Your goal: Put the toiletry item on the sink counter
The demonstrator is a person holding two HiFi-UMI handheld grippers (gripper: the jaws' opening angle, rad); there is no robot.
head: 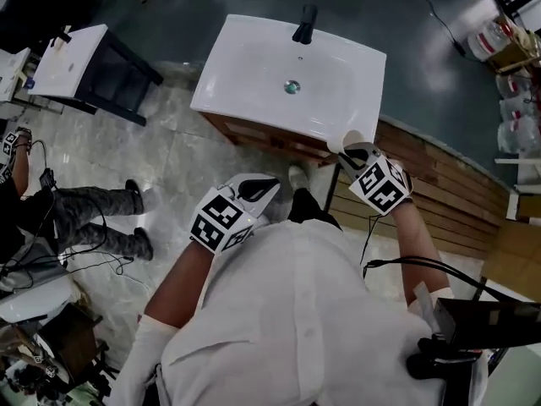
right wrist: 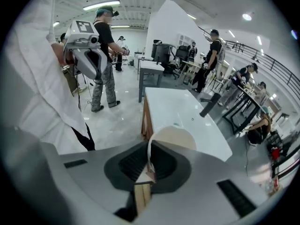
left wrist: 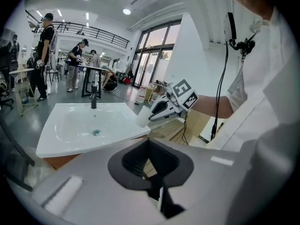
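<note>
A white sink (head: pixel 245 66) with a black faucet (head: pixel 305 24) sits on a wooden cabinet ahead of me. My right gripper (head: pixel 352 152) is shut on a cream-white cup (head: pixel 349 139), the toiletry item, held just off the sink's front right corner. In the right gripper view the cup (right wrist: pixel 171 138) stands clamped between the jaws, with the sink (right wrist: pixel 183 116) beyond it. The left gripper view shows the cup (left wrist: pixel 142 118) beside the basin's rim (left wrist: pixel 70 144). My left gripper (head: pixel 259 189) hangs close to my body, shut with nothing in it.
A white table on a black frame (head: pixel 76 57) stands at the left. A person's legs (head: pixel 101 218) are on the tiled floor nearby. A wooden platform (head: pixel 448 189) runs right of the cabinet. Water jugs (head: pixel 511 117) stand far right.
</note>
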